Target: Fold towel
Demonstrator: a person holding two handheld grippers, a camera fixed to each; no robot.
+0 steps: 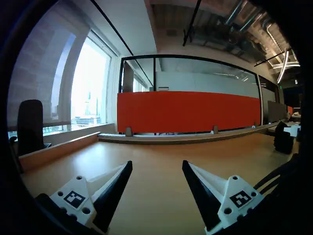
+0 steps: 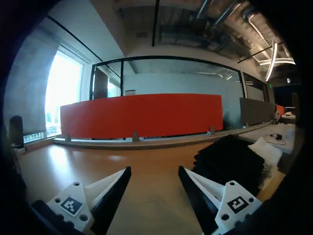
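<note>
A stack of folded black towels (image 2: 231,160) lies on the wooden table (image 2: 152,164) at the right of the right gripper view, just beyond the right finger. My right gripper (image 2: 154,170) is open and holds nothing, low over the table. In the left gripper view my left gripper (image 1: 157,164) is open as well, over bare wood (image 1: 156,156), with nothing between its fingers. A dark pile (image 1: 283,141) sits far off at the right edge there; I cannot tell whether it is the same towels.
An orange divider panel (image 1: 187,111) runs along the table's far edge, with glass above it. A bright window (image 1: 88,88) and a dark chair back (image 1: 30,123) are at the left. White cloth (image 2: 266,150) and another desk with cables (image 2: 277,137) lie at the right.
</note>
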